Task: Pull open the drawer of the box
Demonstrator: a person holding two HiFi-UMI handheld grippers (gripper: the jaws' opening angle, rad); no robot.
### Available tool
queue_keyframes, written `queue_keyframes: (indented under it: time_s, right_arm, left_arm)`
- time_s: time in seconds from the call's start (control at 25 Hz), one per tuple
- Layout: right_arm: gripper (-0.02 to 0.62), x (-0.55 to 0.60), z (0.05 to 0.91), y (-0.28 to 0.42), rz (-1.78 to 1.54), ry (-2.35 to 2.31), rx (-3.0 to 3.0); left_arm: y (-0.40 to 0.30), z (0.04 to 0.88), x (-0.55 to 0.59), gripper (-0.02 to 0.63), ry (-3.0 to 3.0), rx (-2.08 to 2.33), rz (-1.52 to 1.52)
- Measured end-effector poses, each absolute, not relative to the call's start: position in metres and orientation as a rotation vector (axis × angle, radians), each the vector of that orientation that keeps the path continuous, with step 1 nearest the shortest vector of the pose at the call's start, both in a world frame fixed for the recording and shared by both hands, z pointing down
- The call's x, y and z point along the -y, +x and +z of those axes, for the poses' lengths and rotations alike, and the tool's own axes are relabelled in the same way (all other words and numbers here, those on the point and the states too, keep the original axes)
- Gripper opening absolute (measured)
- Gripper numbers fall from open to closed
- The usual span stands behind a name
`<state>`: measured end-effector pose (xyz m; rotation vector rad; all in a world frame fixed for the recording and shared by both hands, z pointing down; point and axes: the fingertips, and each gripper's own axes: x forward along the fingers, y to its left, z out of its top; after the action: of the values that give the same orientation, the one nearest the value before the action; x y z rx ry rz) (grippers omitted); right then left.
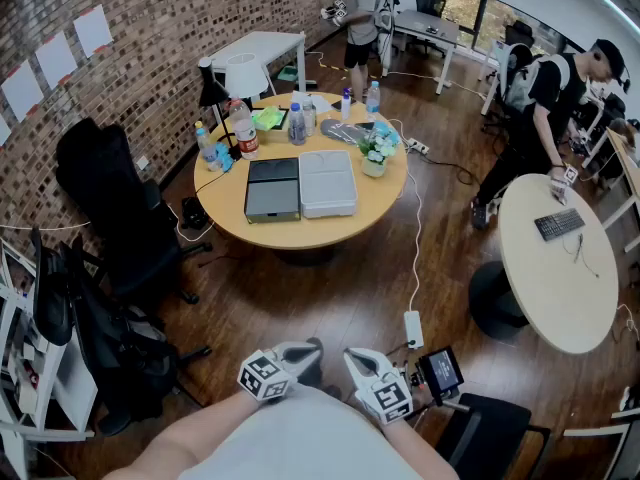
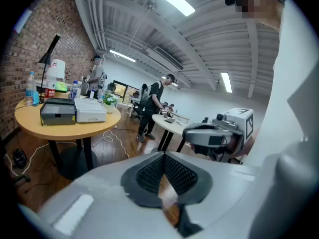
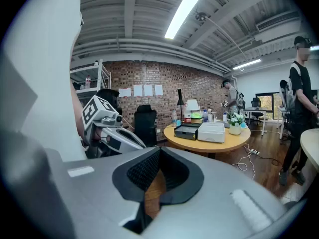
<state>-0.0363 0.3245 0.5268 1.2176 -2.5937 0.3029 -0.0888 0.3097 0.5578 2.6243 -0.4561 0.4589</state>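
Two boxes lie side by side on the round wooden table [image 1: 300, 230]: a dark grey box [image 1: 272, 190] with its drawer front facing me, and a light grey box [image 1: 327, 183]. Both also show far off in the left gripper view, dark [image 2: 58, 111] and light [image 2: 89, 110], and in the right gripper view, dark [image 3: 187, 131] and light [image 3: 212, 131]. My left gripper [image 1: 308, 350] and right gripper [image 1: 355, 356] are held close to my body, well short of the table. Each is shut with nothing between its jaws, left [image 2: 163, 169] and right [image 3: 155, 171].
Bottles [image 1: 243, 130], a black desk lamp [image 1: 212, 93] and a potted plant [image 1: 377, 150] crowd the table's far half. Black office chairs [image 1: 110, 208] stand at left. A power strip [image 1: 413, 328] and its cable lie on the floor. A second round table [image 1: 555, 268] and a person [image 1: 535, 118] are at right.
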Motion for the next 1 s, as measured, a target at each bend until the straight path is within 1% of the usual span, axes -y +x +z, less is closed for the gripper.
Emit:
queue_keyframes:
  time_s: [0.24,0.48,0.84,1.0]
  right_arm:
    - [0.003,-0.272,0.531,-0.027,0.291,1.240,2.565]
    - [0.003,-0.232,0.519,-0.020,0.268,1.220,2.522]
    - [0.003,-0.157,0.507,-0.016,0.216,1.199,2.468]
    - [0.003,-0.130,0.501,-0.021,0.196,1.195,2.452]
  left_arm:
    - [-0.089,0.574,-0.259,0.006,2.589,0.482,0.434]
    - [-0.067,0.559,-0.205,0.006,2.620,0.432,0.372]
    - [-0.061,0.554,-0.111,0.005,2.601,0.473,0.278]
    - [-0.064,0.551,-0.089,0.005,2.602,0.457,0.260]
